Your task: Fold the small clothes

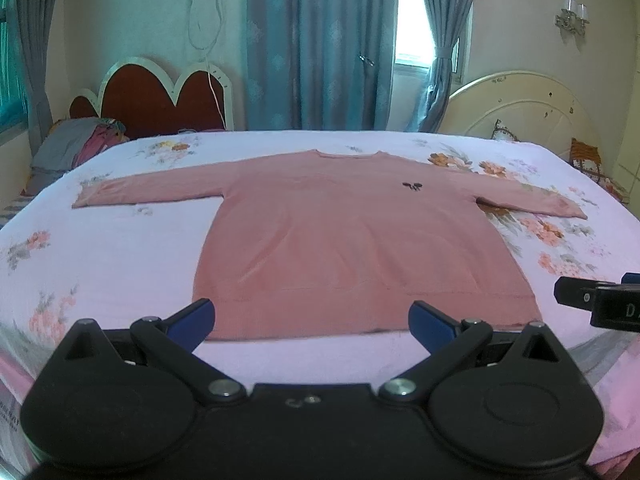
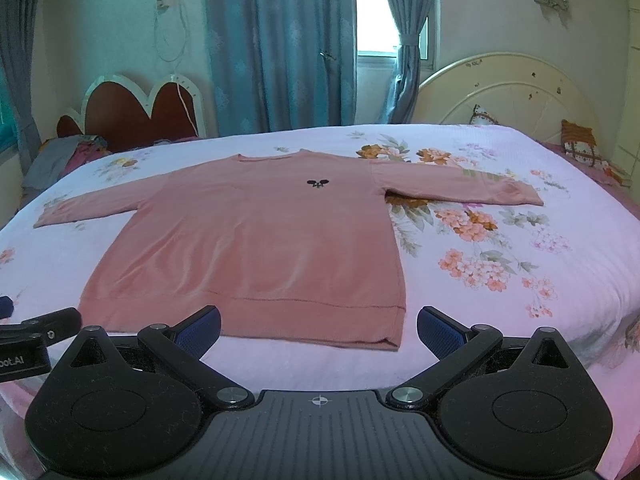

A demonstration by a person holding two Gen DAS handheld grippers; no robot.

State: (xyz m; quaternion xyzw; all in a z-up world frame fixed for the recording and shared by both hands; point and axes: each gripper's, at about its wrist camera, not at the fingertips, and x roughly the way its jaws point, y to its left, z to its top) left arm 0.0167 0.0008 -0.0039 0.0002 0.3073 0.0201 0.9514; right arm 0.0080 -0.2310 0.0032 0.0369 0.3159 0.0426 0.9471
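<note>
Both claws hang wide apart and hold nothing. Seen from its own camera, the left claw [image 1: 311,322] sits low over the near edge of the bed, its blue pads [image 1: 191,322] spread to either side of the hem; the right claw [image 2: 318,330] hangs the same way, just beside it, its pads apart over the hem's right-hand part.

Just ahead of them lies the pink jumper [image 1: 352,248], spread flat and face up on the flowered bedspread [image 1: 100,264]. Its hem [image 2: 248,316] is nearest the claws, its neck points toward the far curtains [image 1: 320,48], and both sleeves stretch straight out sideways. A small dark motif [image 2: 318,183] marks the chest. The cloth looks smooth, with only faint ripples.

By my reading no fold has begun: the garment is laid out and the claws are poised for the first grasp. A sensible next move would be to lower each claw onto an edge, a sleeve or a hem corner, and pinch only the jumper, not the bedspread beneath. The knit looks soft, so it may sag or drag once lifted.
</note>
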